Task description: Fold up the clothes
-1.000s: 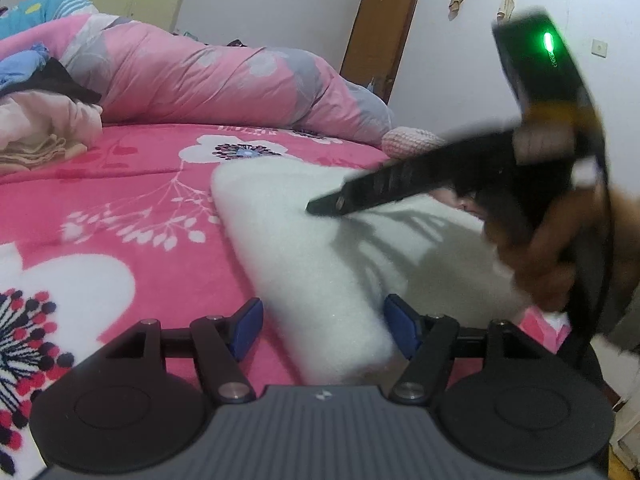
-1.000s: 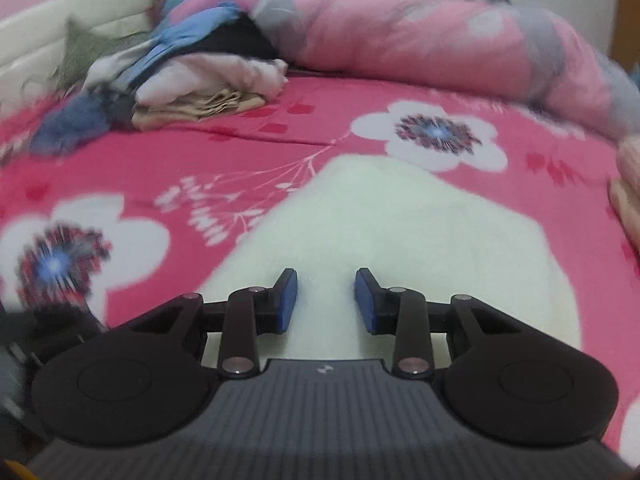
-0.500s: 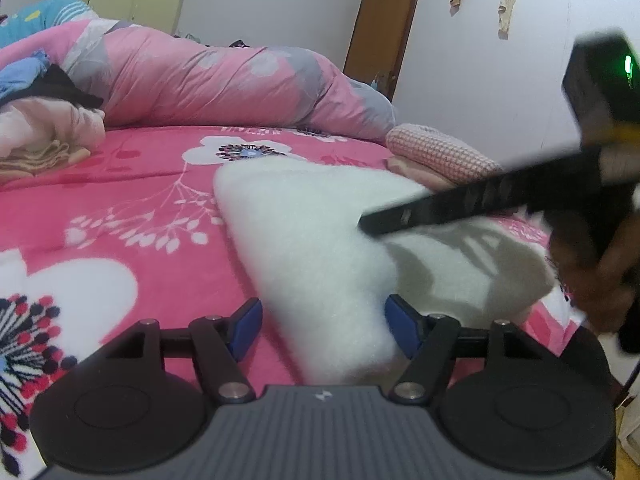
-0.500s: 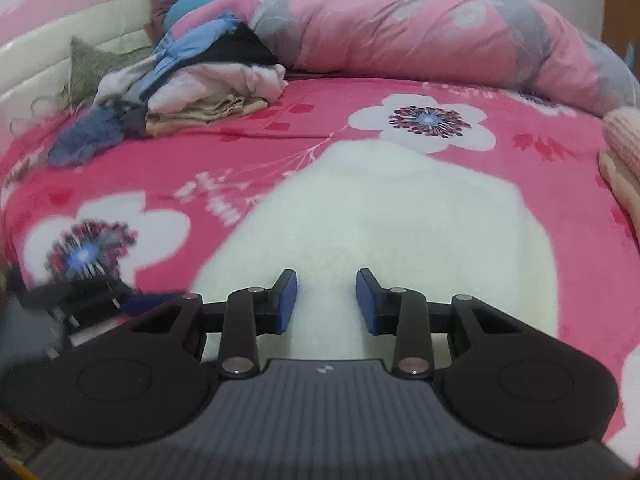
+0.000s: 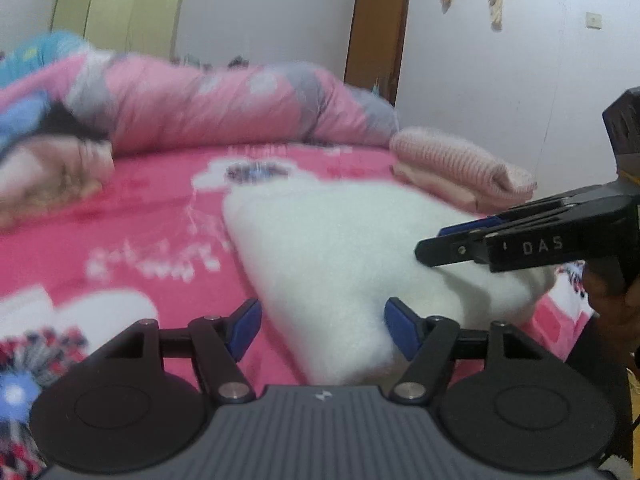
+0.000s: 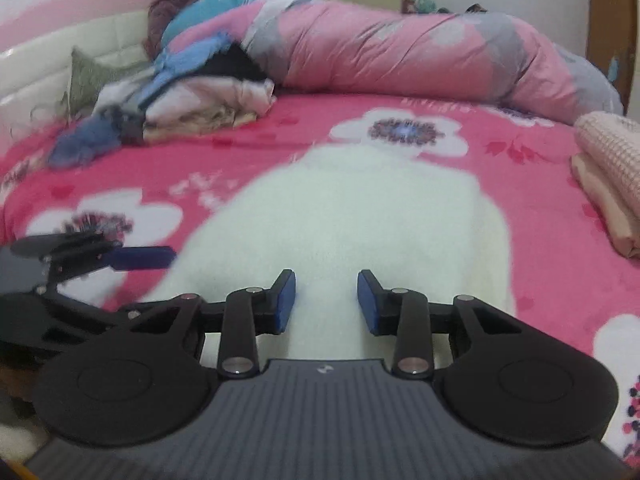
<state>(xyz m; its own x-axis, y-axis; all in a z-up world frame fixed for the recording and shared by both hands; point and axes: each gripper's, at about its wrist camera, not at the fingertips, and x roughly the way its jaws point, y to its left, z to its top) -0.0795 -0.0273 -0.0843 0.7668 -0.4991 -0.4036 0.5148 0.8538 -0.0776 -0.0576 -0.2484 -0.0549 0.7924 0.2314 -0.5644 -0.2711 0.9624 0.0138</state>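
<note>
Even, soft indoor light with no glare. Both fisheye views bow at the edges, with dark corners. Left-wrist view smears with motion blur, worst at left; right-wrist view is soft.

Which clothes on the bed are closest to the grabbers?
The fluffy white garment, lying flat right under both open grippers, left and right. The folded pink knitted sweater sits off to the right, and the jumbled clothes pile lies farther back.
</note>
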